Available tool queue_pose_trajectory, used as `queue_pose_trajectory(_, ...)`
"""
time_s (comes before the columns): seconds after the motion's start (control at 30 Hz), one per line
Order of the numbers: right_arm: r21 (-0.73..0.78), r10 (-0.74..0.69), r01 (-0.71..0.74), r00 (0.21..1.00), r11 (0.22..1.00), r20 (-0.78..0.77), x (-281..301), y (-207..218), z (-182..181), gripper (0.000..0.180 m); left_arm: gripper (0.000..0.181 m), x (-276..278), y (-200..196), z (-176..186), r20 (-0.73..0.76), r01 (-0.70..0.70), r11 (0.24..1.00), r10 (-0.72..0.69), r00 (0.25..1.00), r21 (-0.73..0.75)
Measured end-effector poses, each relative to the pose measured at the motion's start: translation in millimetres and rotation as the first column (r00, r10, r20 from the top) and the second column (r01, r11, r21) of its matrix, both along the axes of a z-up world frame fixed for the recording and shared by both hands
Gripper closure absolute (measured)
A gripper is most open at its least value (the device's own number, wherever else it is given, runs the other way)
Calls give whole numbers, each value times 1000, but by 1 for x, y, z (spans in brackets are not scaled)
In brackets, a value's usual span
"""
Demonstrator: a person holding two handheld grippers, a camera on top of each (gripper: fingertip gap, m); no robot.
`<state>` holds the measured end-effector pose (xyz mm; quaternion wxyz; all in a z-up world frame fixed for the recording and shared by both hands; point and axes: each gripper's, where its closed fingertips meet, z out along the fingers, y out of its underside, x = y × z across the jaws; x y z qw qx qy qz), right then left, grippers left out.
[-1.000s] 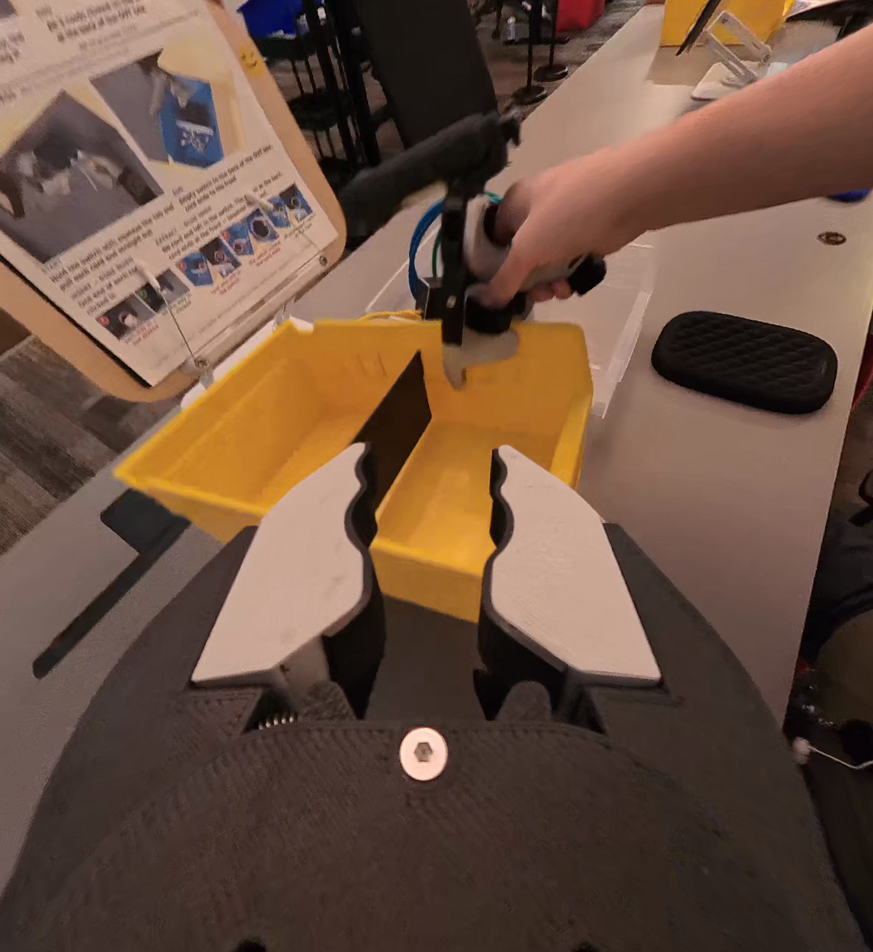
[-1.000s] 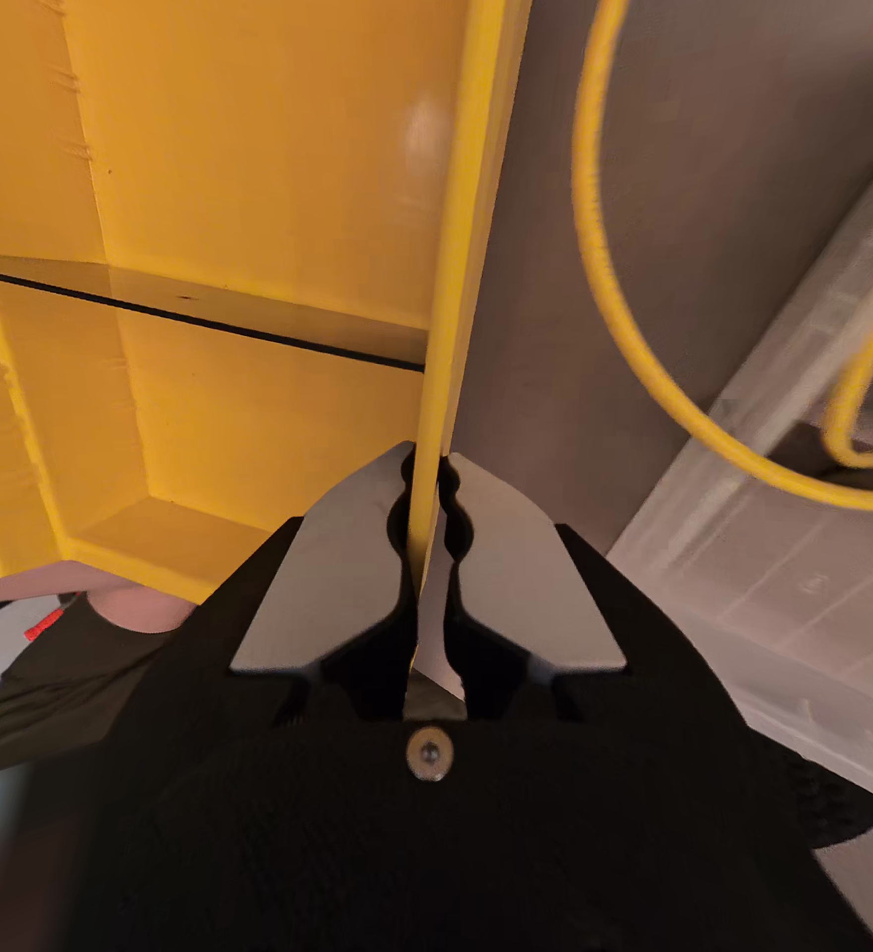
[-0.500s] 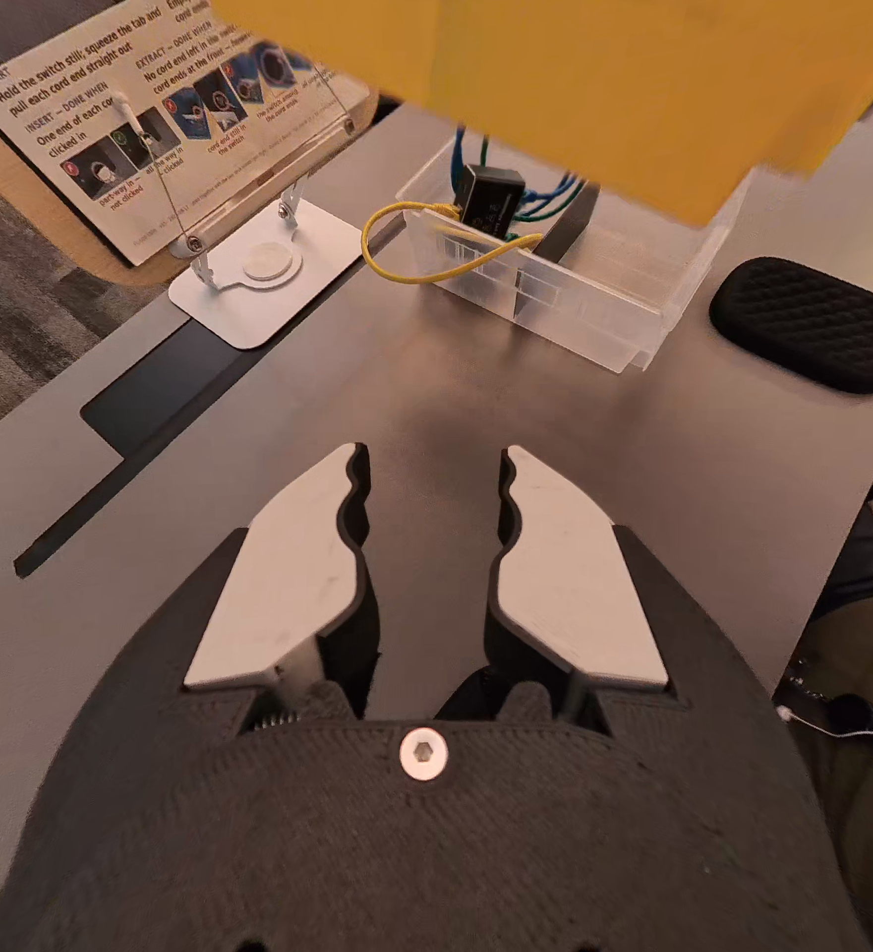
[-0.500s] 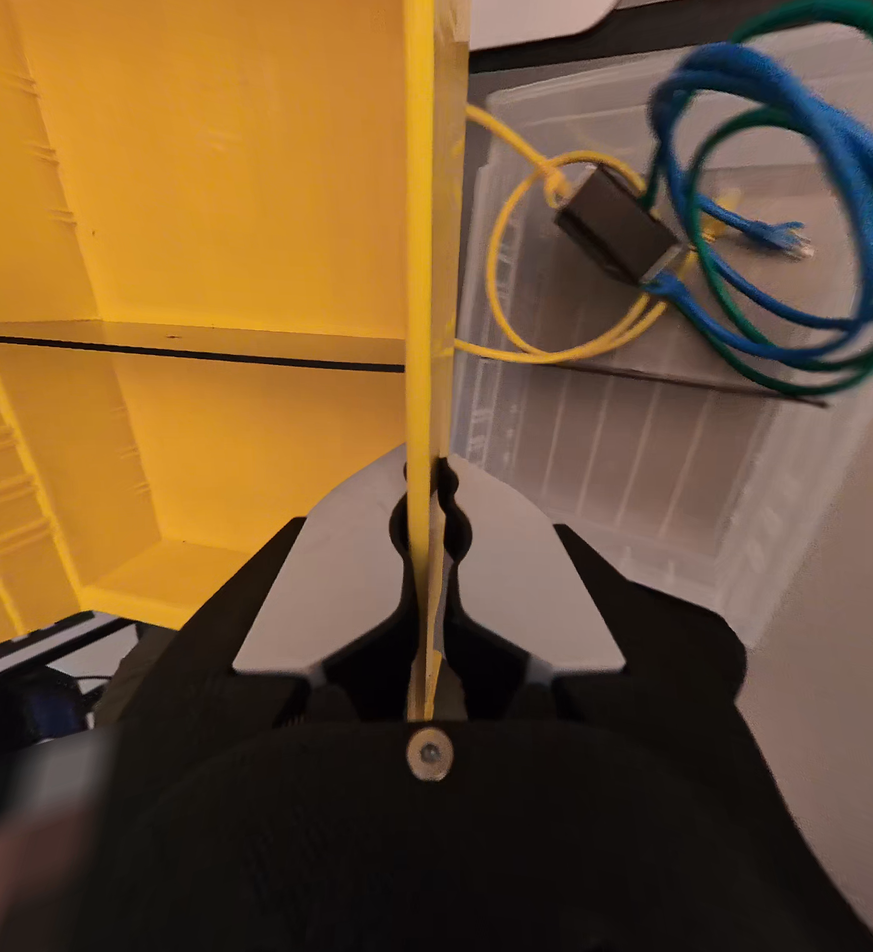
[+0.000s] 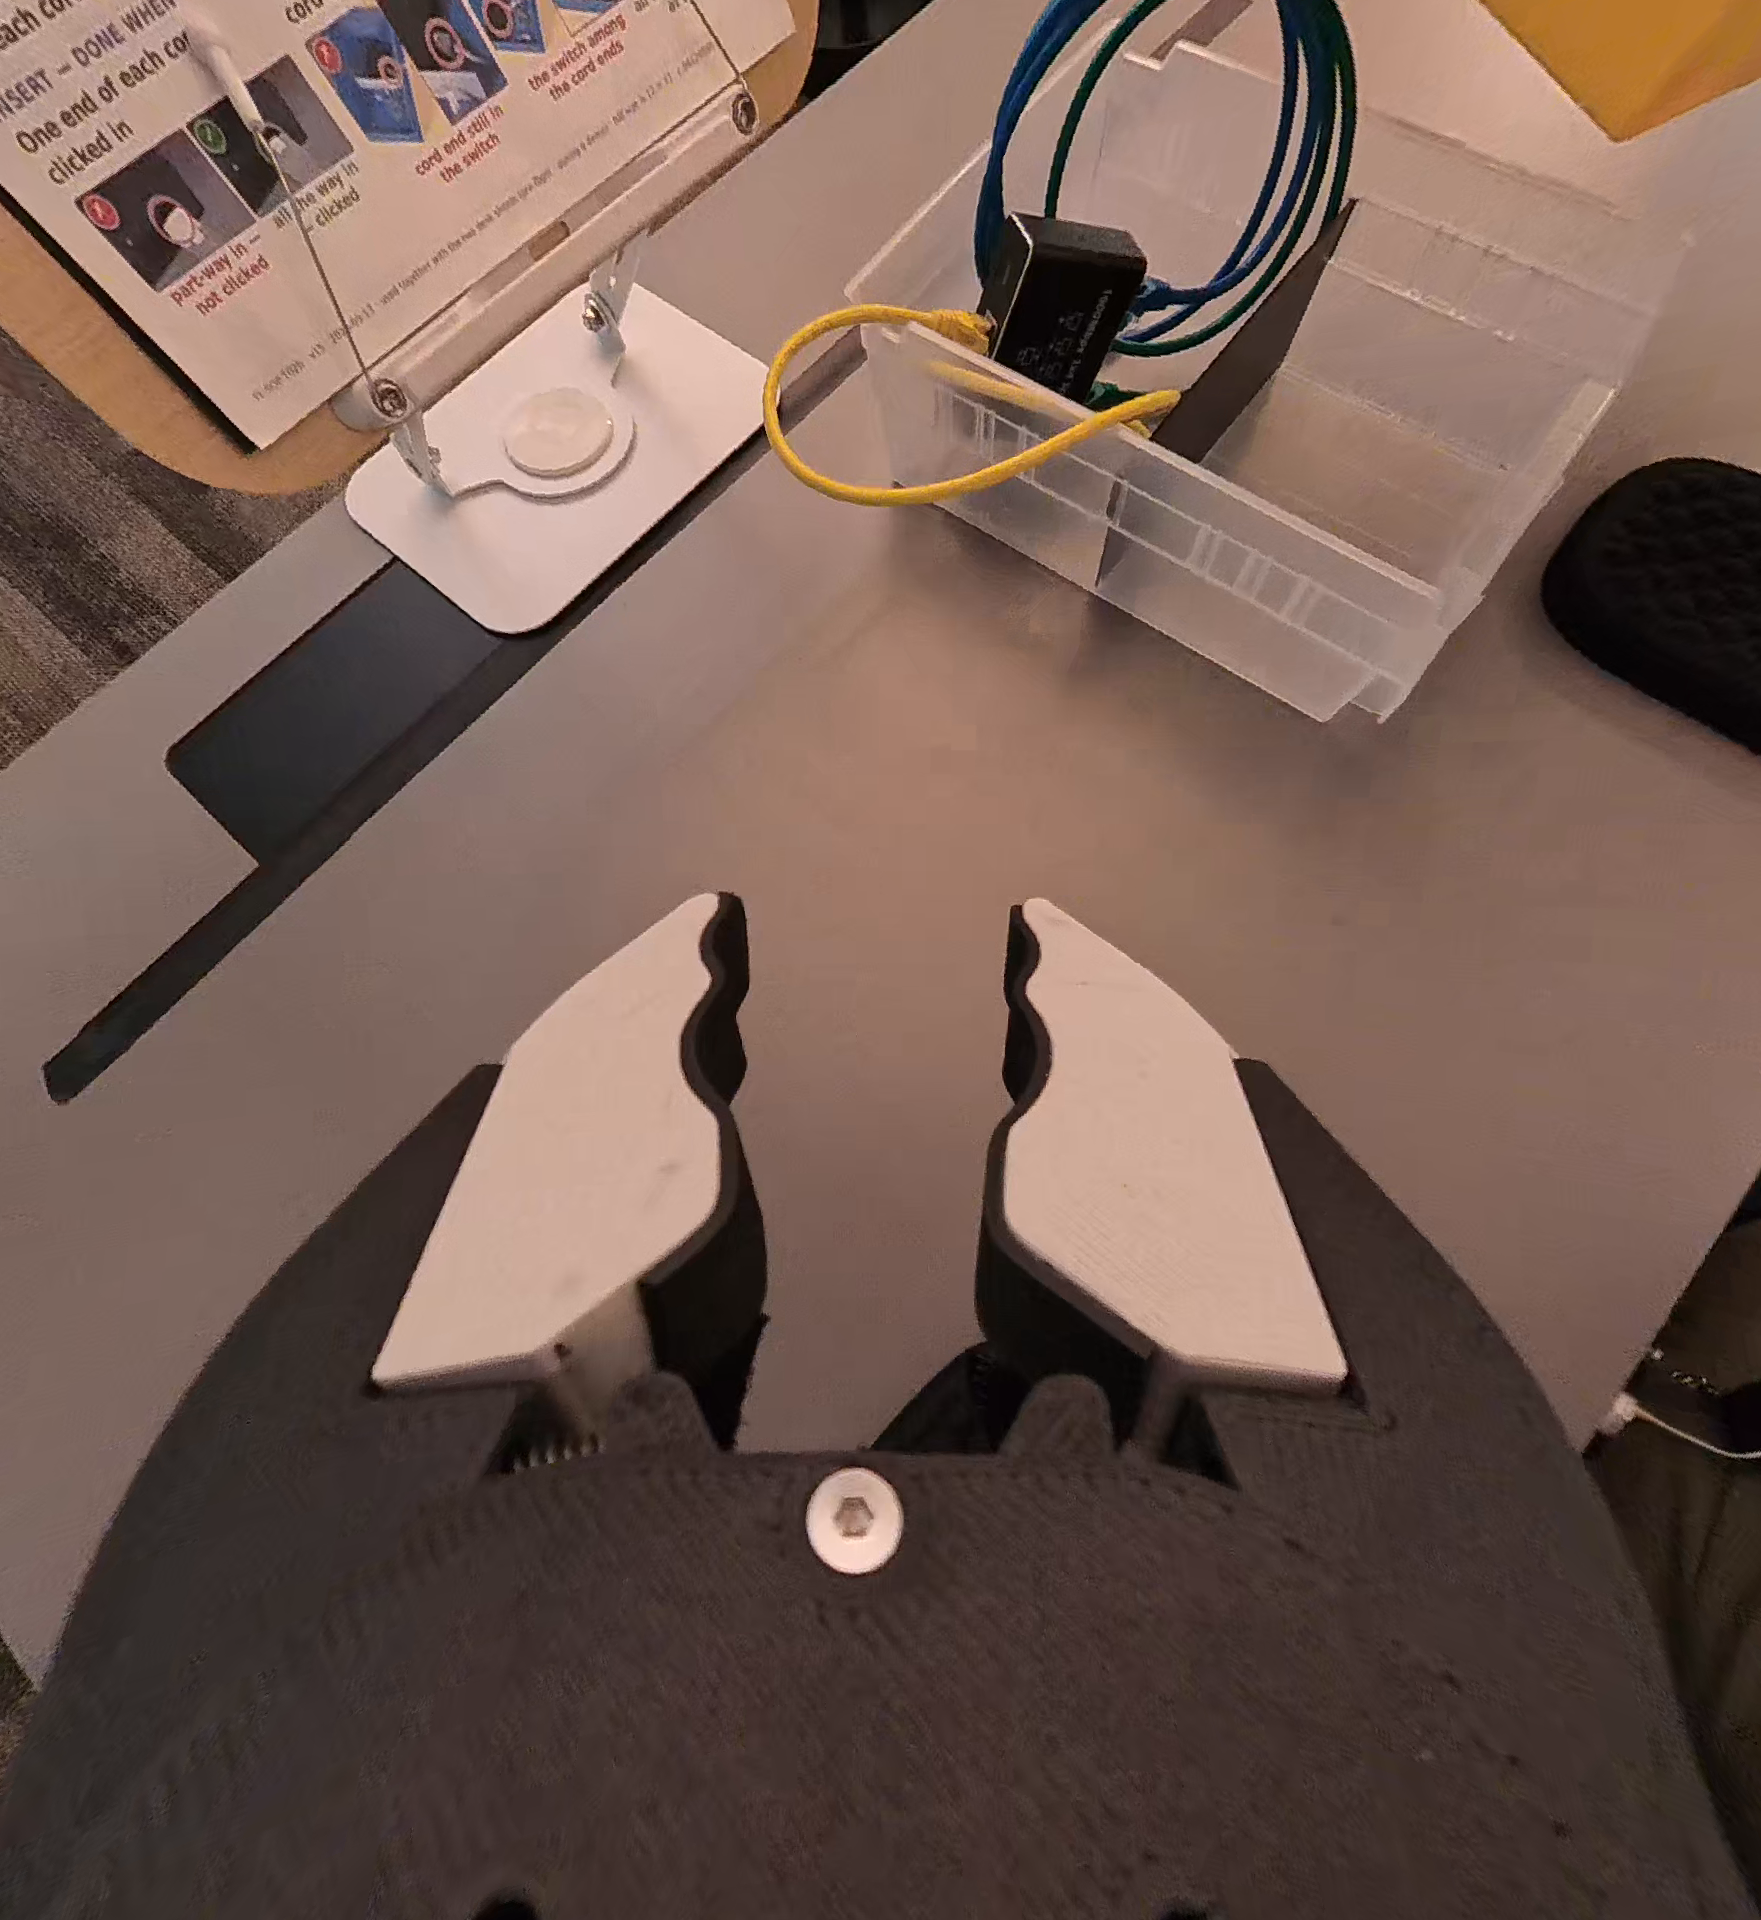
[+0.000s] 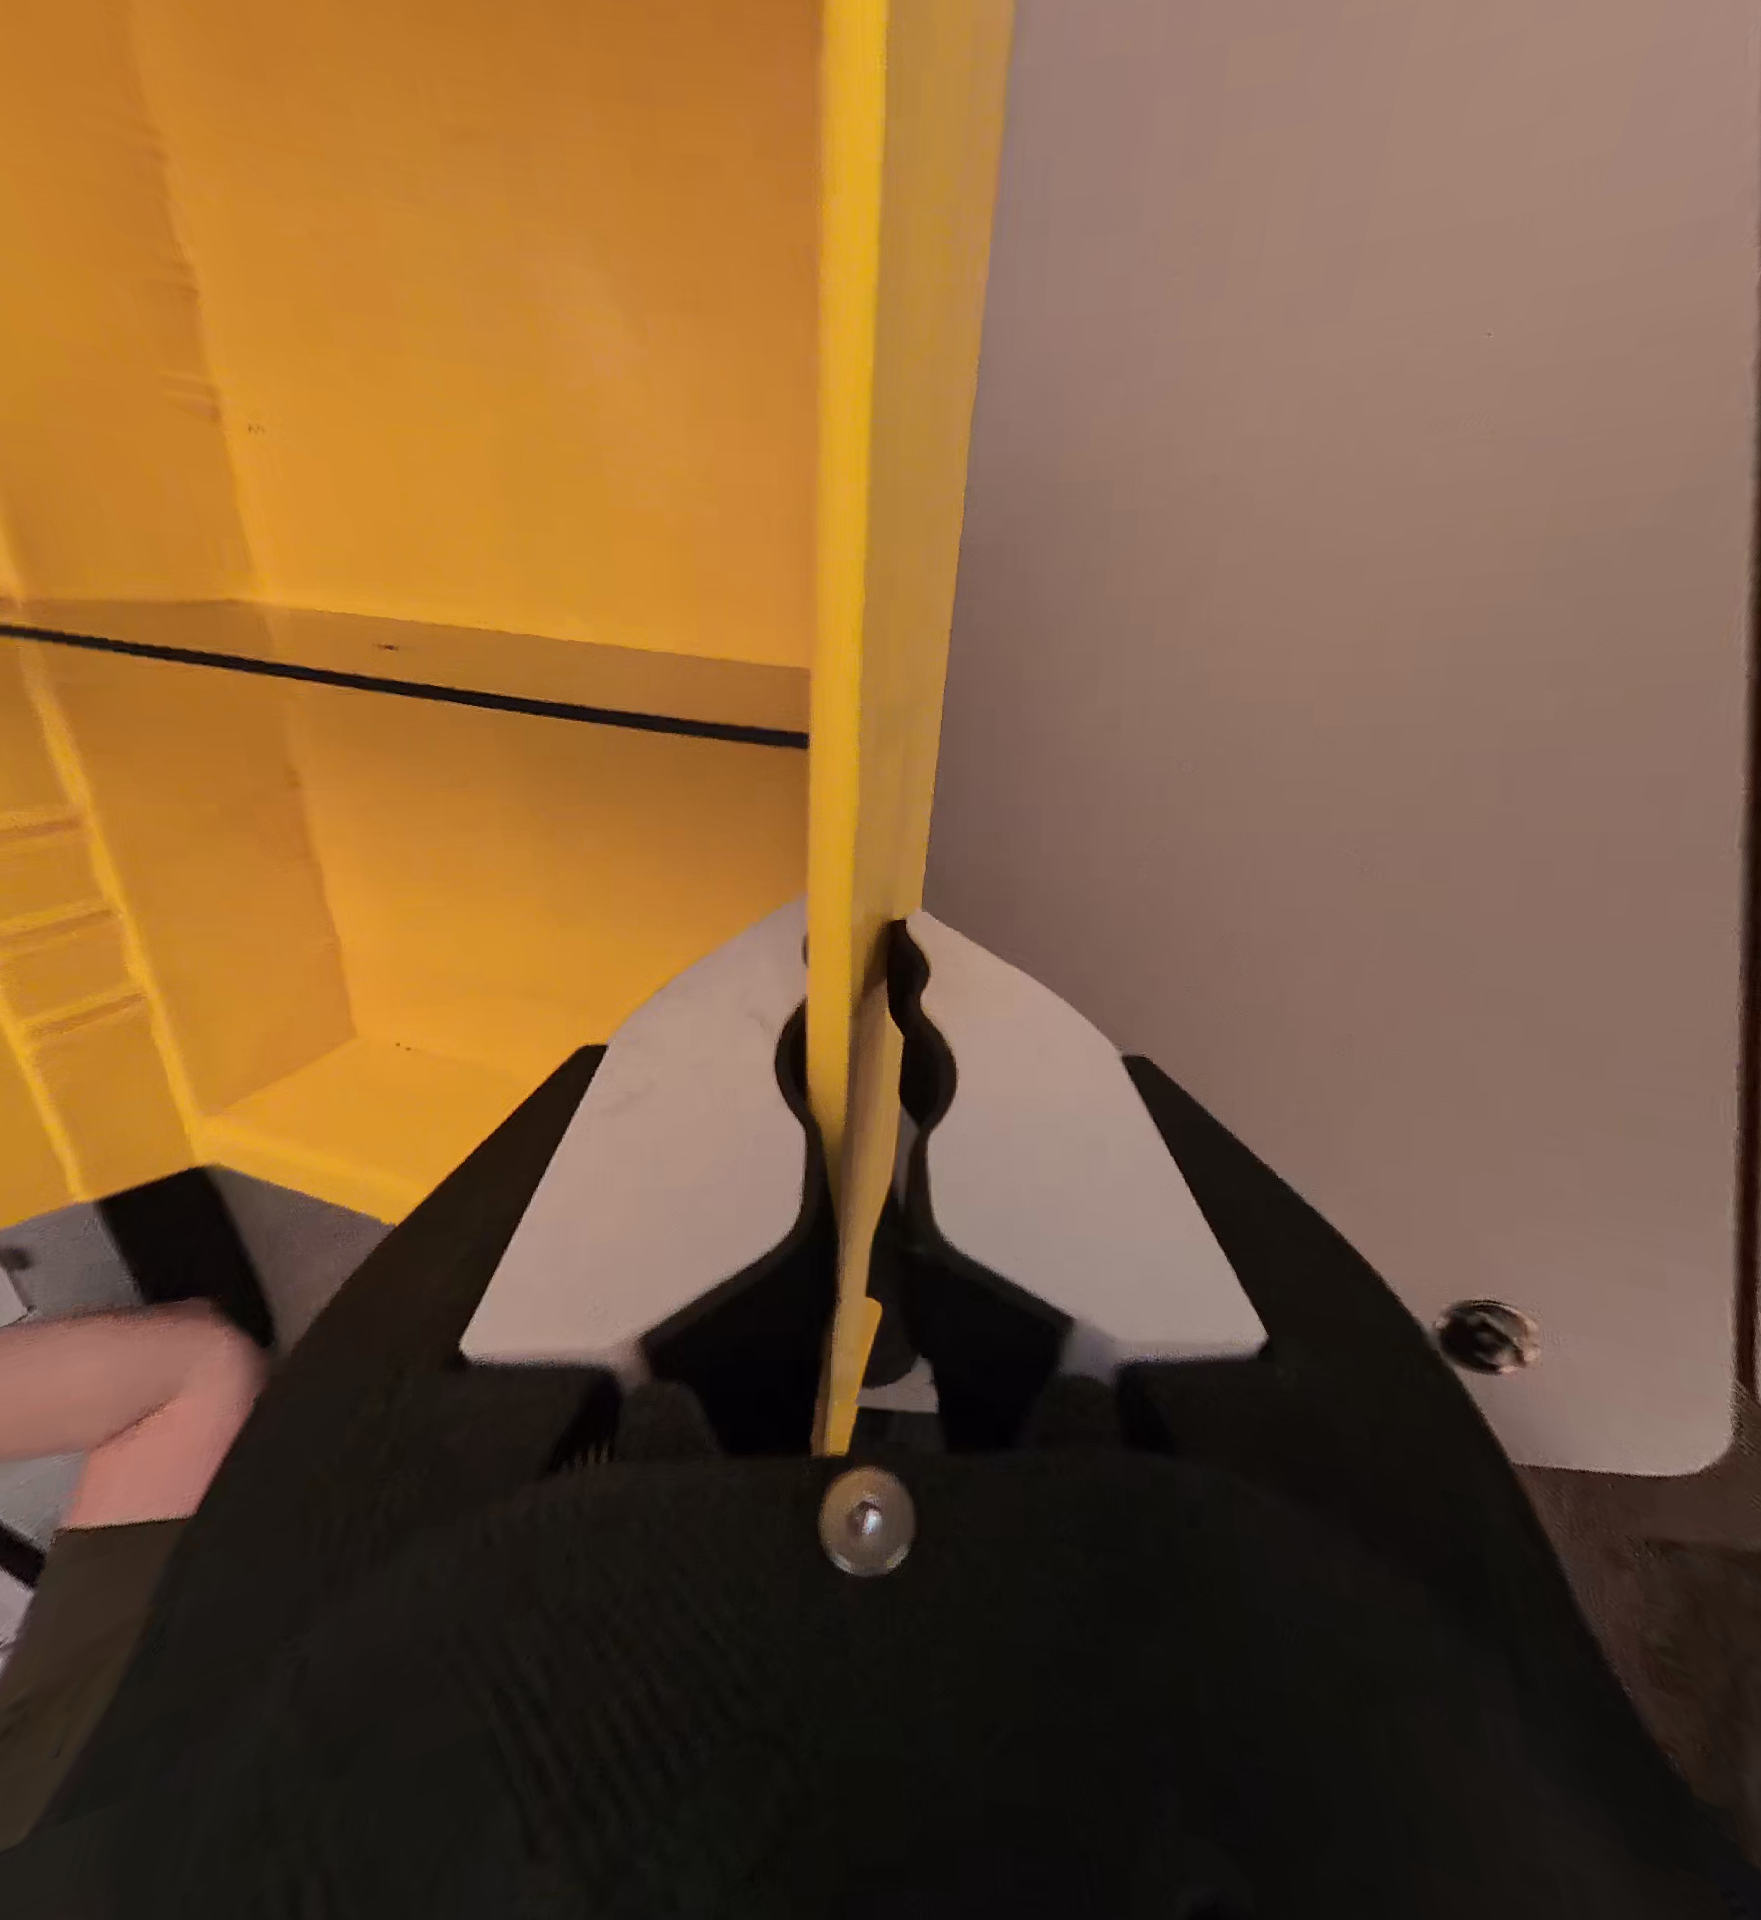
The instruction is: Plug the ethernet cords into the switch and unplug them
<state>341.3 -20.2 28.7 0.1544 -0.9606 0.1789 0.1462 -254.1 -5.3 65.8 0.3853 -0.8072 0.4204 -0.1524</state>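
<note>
Left gripper [image 5: 871, 982], released, hovers over the grey surface [image 5: 959, 748]. Clear plastic bin [image 5: 1271, 582] at 1 o'clock holds the small black switch [image 5: 1063, 301] and coiled blue, green and yellow ethernet cords [image 5: 1260, 197]. Right gripper [image 6: 860, 997] grasps the yellow plastic bin's wall [image 6: 897, 520].

Yellow bin [image 6: 502, 312], black switch [image 5: 1063, 296], blue cords [image 5: 1302, 156], clear tray [image 5: 1271, 582]

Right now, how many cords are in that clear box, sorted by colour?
Yellow ethernet cord: 1
Blue ethernet cord: 1, coiled in several loops
Green ethernet cord: 1
Total: 3 cords, with the black switch in the clear bin.
</note>
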Motion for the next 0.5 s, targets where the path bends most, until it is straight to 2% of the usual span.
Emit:
queue_pose_trajectory(0.1,-26,-9,10,1000,1000,16,31,-9,-22,173,134,4,3,-4,-23,-6,1000,6,1000,-8)
queue_pose_trajectory(0.3,-50,-12,9,998,999,-58,63,-15,-63,173,132,25,6,-12,-39,9,999,-10,999,-32)
queue_pose_trajectory(0.43,-47,15,-20,995,999,-101,73,-16,-81,172,113,89,12,-10,138,82,994,-72,988,-68)
queue_pose_trajectory(0.5,-44,38,-42,996,998,-84,80,-18,-88,171,106,130,21,-23,224,87,990,-61,973,-107)
